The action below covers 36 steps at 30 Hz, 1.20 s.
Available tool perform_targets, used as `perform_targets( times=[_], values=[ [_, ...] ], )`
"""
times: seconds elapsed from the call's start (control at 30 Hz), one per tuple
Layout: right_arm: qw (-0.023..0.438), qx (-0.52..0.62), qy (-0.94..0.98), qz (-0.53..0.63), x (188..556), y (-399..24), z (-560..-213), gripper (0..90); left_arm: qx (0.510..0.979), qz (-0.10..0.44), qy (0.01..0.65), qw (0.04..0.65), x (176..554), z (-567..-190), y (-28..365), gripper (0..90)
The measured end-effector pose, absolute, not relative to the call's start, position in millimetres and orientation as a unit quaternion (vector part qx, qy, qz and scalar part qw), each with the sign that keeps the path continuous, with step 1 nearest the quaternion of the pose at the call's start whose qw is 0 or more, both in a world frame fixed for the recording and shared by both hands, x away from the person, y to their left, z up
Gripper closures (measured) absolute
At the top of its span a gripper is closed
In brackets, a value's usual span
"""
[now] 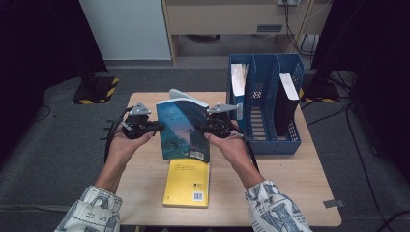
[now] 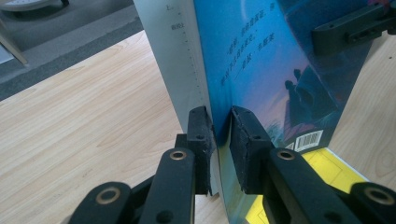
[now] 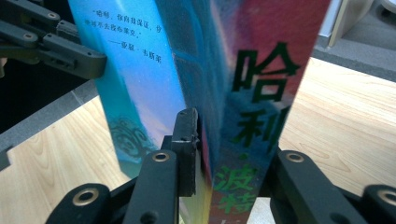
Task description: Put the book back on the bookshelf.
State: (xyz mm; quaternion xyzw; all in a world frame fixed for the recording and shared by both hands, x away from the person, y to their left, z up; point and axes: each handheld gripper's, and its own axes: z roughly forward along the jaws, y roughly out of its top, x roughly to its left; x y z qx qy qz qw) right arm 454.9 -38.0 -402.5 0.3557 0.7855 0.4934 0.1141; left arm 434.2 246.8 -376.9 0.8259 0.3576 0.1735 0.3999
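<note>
A blue paperback [image 1: 183,128] is held upright above the table, tilted a little, between both grippers. My left gripper [image 1: 158,126] is shut on its left edge. In the left gripper view the two pads [image 2: 201,135] pinch the cover and pages of the blue paperback [image 2: 261,60]. My right gripper [image 1: 202,128] is shut on the book's right side. In the right gripper view the jaws straddle the spine of the blue paperback [image 3: 252,93], and the far jaw is partly hidden behind it. A yellow book [image 1: 187,182] lies flat on the table below.
A blue file rack [image 1: 273,145] stands at the table's right, with a white book [image 1: 238,79] in its left slot and a black one [image 1: 286,104] in its right slot. Bare wooden tabletop [image 1: 145,193] lies around the yellow book. Grey carpet surrounds the table.
</note>
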Motion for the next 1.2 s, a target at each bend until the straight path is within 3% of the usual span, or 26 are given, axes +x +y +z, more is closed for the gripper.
perform_targets(
  times=[0.57, 1.2],
  values=[
    [0.112, 0.311, 0.790, 0.516, 411, -40, -406, 65.0, 0.813, 0.168, 0.348, 0.435, 400, -386, 262, 77.9],
    [0.101, 0.246, 0.801, 0.537, 409, -29, -391, 55.5, 0.794, 0.184, 0.357, 0.456, 396, -397, 265, 73.2]
  ],
)
